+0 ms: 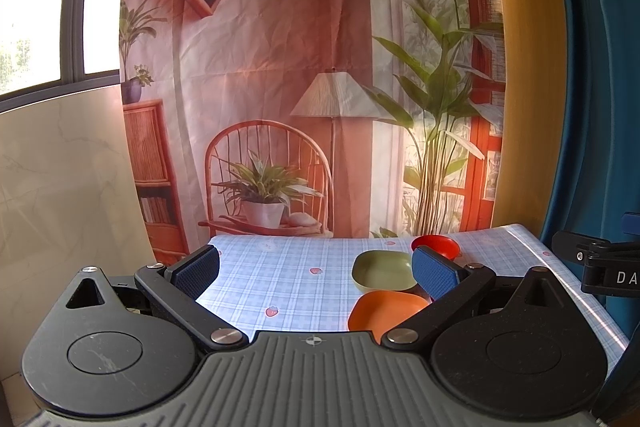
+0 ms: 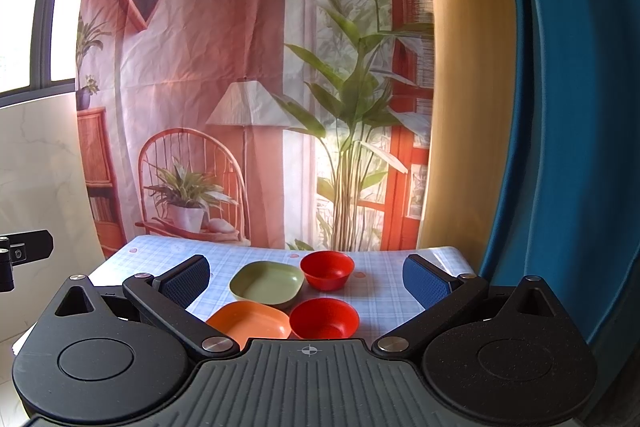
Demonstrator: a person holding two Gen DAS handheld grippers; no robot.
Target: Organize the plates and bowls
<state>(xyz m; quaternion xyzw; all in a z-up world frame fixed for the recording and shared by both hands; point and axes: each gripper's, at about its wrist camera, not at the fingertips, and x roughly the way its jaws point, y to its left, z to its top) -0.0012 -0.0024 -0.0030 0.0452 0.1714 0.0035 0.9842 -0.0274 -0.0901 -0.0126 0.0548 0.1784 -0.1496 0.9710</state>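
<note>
Both tongs I hold spread wide and empty above the near edge of the checked surface [image 2: 384, 291]: left tongs [image 1: 316, 273], right tongs [image 2: 306, 281]. Between my right tongs' fingers sit four dishes close together: a green plate [image 2: 266, 283] far left, an orange plate [image 2: 250, 321] near left, one red bowl [image 2: 327, 269] far right, another red bowl [image 2: 324, 318] near right.
</note>
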